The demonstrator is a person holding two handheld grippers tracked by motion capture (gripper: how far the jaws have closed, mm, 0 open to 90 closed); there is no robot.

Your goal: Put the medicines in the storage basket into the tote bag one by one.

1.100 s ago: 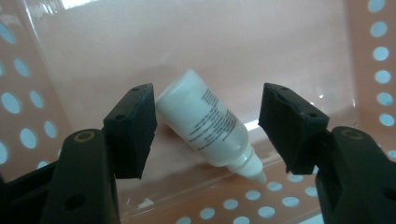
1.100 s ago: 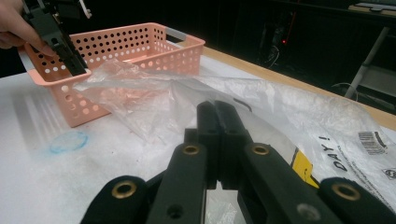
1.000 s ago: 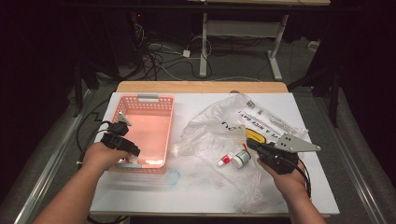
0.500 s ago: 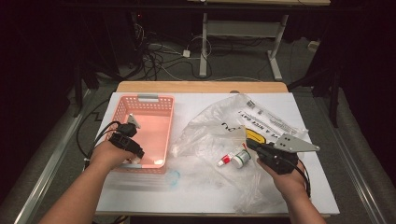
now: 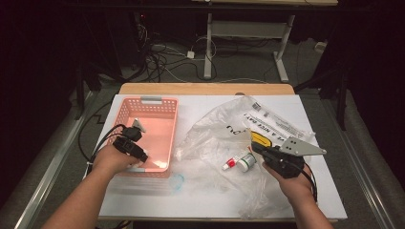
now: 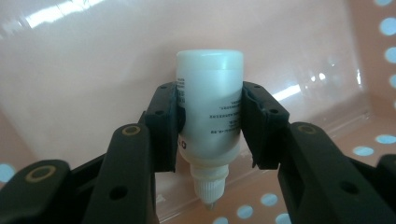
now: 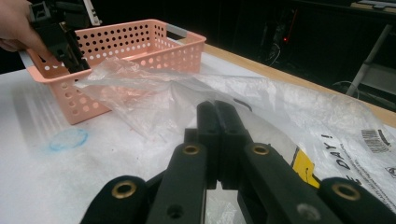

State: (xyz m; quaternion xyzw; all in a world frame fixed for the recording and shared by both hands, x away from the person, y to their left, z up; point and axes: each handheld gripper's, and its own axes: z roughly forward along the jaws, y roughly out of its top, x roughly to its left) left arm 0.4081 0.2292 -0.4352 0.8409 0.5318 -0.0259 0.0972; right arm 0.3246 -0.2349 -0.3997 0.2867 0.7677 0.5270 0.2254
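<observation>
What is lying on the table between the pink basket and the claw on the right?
In the high view, between the pink basket and the right claw lies crumpled clear plastic bag, with a small white bottle with a red cap on it.

Two grippers are counted: the left gripper over the basket, the right gripper right of the basket. One pink basket is counted on one white table. Two bottles are counted: one white bottle inside the basket, one red-capped bottle right of it. One clear bag is counted beside the basket.
</observation>
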